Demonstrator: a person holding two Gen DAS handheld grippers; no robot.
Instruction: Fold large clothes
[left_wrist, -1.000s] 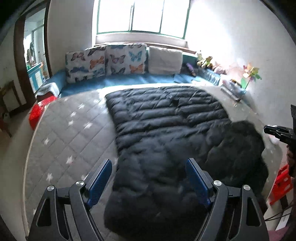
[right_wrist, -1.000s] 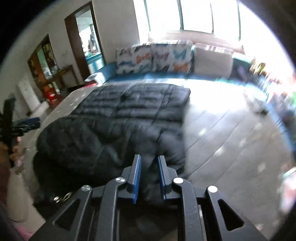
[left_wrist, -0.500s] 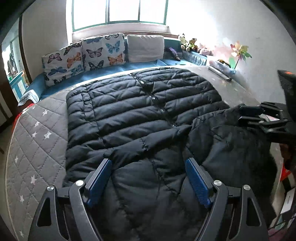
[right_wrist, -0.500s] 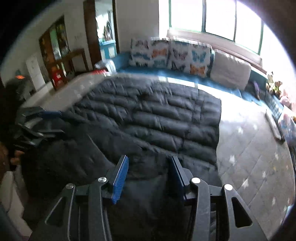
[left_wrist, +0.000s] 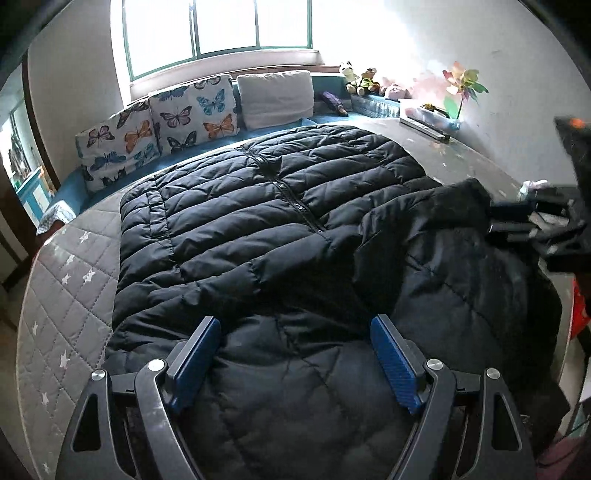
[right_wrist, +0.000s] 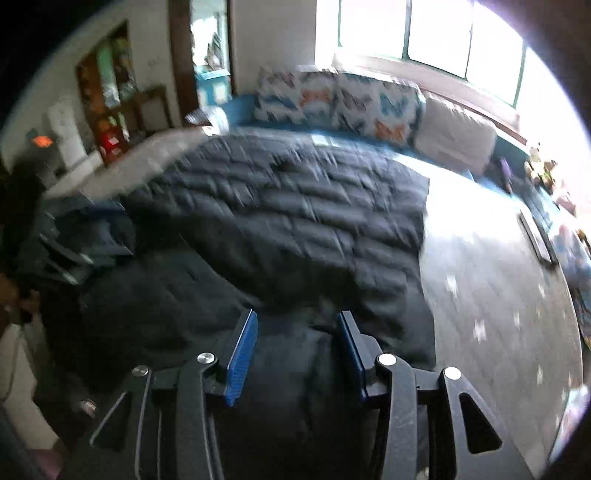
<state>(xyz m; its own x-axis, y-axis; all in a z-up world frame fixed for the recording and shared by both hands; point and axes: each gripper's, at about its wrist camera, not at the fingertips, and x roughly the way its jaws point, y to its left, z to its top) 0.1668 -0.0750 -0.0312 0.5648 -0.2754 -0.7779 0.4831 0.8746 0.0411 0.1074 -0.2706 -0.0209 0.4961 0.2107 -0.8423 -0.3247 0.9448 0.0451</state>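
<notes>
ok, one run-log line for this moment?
stage: fold start | black quilted puffer coat: flat on grey star-print mattress | left gripper: open over coat | right gripper: open above coat, jaws just shifting

Left gripper (left_wrist: 295, 354) wide open, right gripper (right_wrist: 297, 347) partly open, just closing

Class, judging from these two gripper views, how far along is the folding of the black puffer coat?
Done: the coat lies spread on the quilted bed, one side already flopped inward. In hand: nothing; left gripper and right gripper hover open over its near end. Left: nearly all the folding.
</notes>
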